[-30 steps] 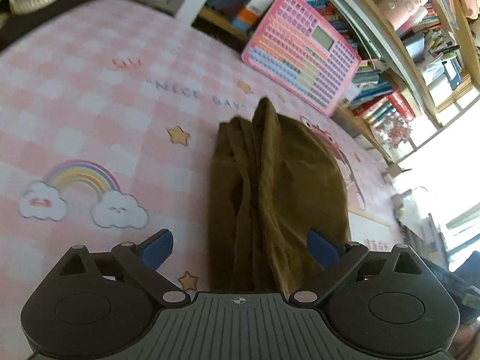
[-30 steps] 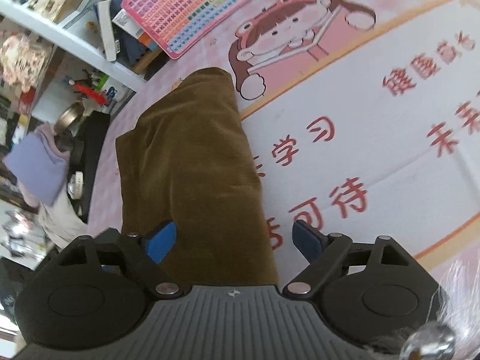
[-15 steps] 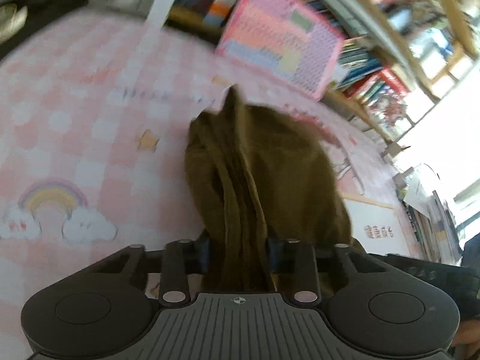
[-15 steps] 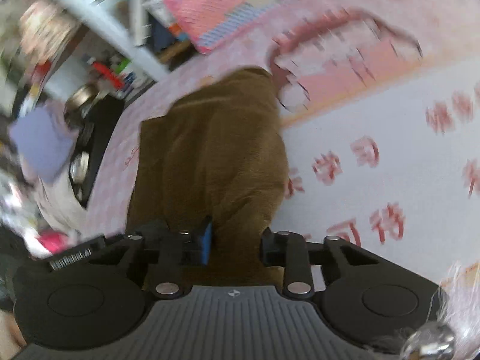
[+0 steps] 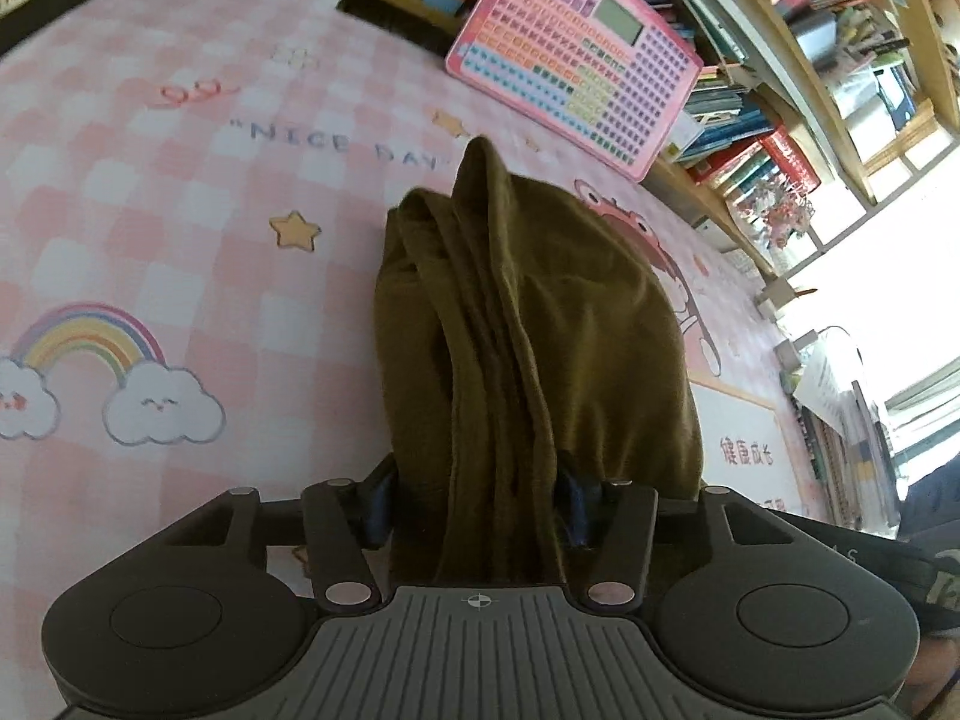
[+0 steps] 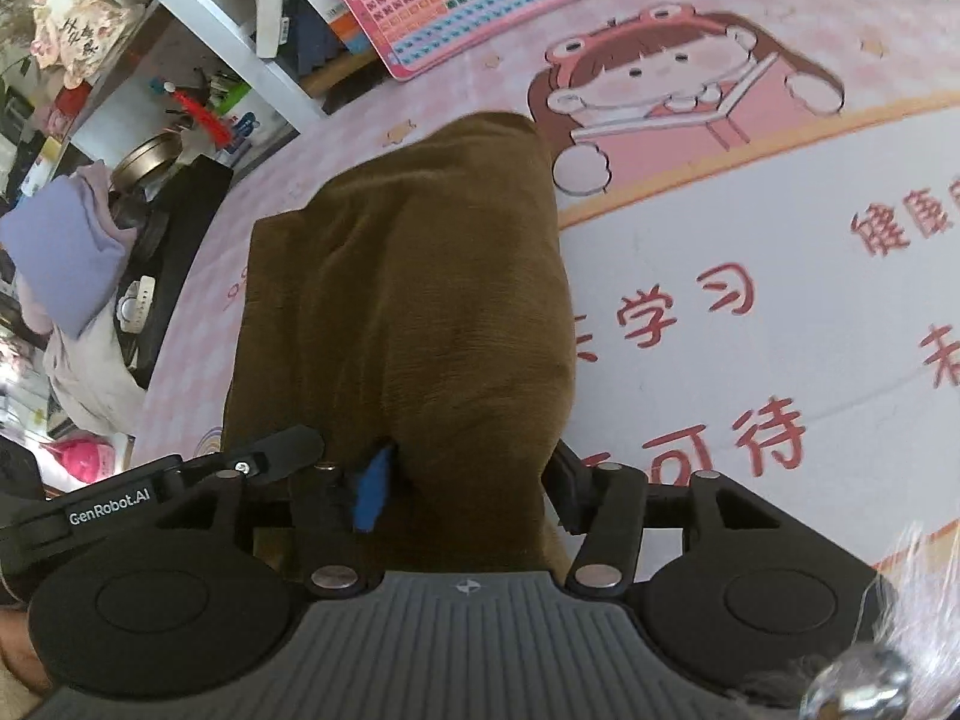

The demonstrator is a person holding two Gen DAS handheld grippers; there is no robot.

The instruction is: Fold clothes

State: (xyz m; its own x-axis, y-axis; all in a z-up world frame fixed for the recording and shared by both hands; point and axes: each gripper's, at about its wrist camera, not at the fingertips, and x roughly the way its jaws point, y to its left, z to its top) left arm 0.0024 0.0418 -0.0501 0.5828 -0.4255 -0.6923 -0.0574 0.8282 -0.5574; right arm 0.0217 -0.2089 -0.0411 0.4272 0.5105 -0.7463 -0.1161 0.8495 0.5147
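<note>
1. Both grippers stood wide open a second ago, blue pads apart on either side of the brown cloth; now each has closed in on the near end of it.
2. In the left wrist view, the left gripper [image 5: 477, 501] pinches a thick bunch of layered folds of the brown garment [image 5: 528, 324], its blue pads pressed in from both sides. Gripping the stacked edges together keeps the layers from sliding apart.
3. In the right wrist view, the right gripper [image 6: 468, 489] is clamped on the smoother, rounded side of the same garment [image 6: 414, 276]; one blue pad shows at the left, while the other finger is mostly hidden by fabric.
4. The garment lies as a long, narrow bundle on the pink checked mat [image 5: 150, 228], its far end pointing toward the pink keyboard toy [image 5: 576, 48] leaning against the bookshelf [image 5: 810, 60].
5. With the two grips side by side on the near end, the likely step is to lift that end and carry it toward the far end, halving the length.
6. One risk: the loose inner folds on the left side could slip out and spoil the fold.
</note>
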